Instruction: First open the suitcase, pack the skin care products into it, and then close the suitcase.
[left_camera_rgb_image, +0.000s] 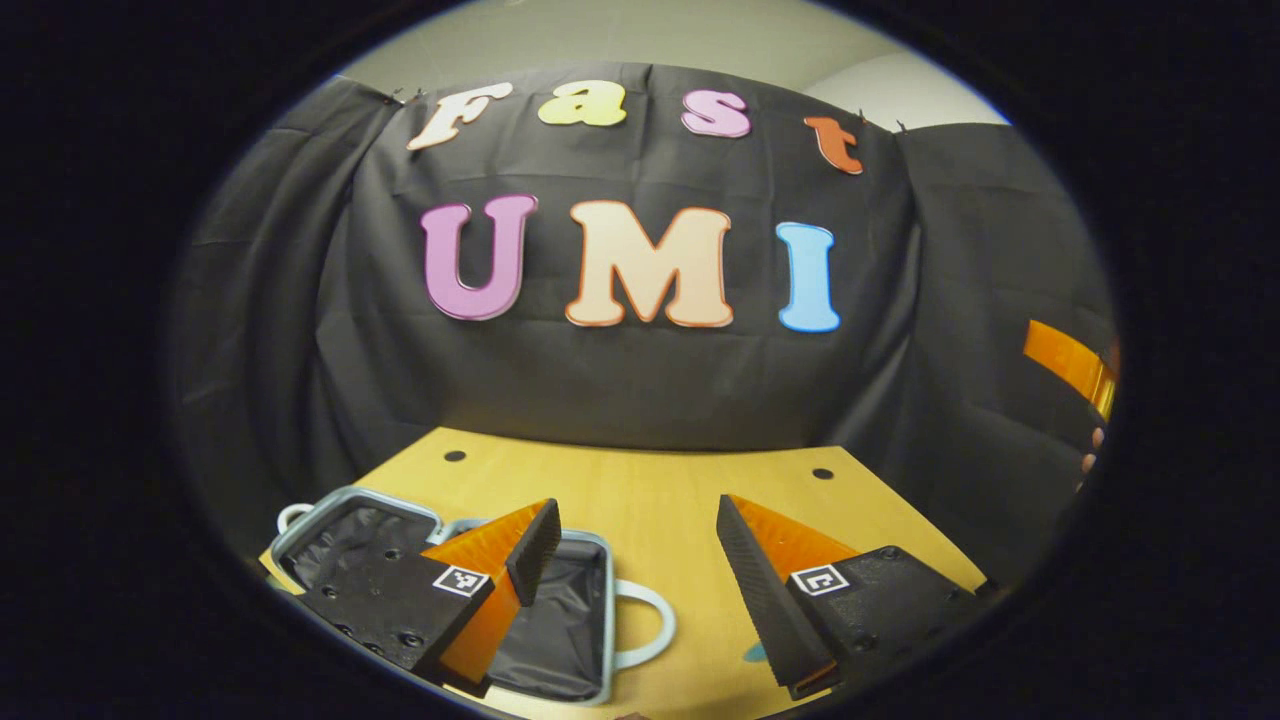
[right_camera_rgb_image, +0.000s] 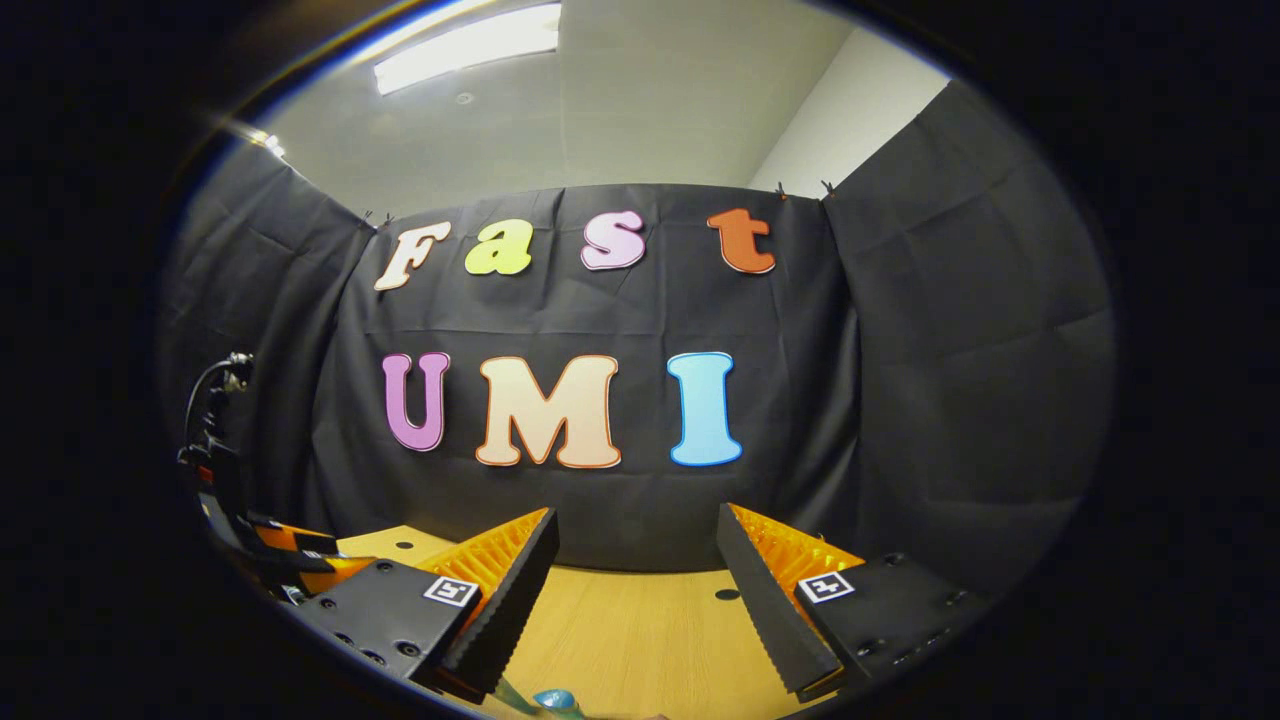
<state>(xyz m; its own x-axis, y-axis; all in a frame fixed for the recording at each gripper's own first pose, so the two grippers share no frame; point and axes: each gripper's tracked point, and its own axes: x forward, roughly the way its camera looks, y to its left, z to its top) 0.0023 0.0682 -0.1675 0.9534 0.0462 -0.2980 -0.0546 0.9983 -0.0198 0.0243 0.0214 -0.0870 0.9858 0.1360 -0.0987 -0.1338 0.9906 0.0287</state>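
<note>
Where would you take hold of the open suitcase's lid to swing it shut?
Probably the far-left edge of the suitcase lid, near the small loop, coming from the left and lifting toward the hinge in the middle. The lid lies flat, lining up, so that outer rim is the free edge. The open left gripper hangs above it.

In the left gripper view, the left claw (left_camera_rgb_image: 638, 560) has its left finger (left_camera_rgb_image: 480, 590) lying across the open suitcase (left_camera_rgb_image: 560, 640), hiding the middle of the dark lining; the case's near side is cut off at the lower edge. Below the right finger, a small blue patch (left_camera_rgb_image: 755, 653) on the bench (left_camera_rgb_image: 650, 500) is too little to name. Far right, the other claw (left_camera_rgb_image: 1070, 365) is cropped by the edge.

In the right gripper view, a blue-green object (right_camera_rgb_image: 550, 700) below the right claw (right_camera_rgb_image: 638, 580) is cut off.
</note>
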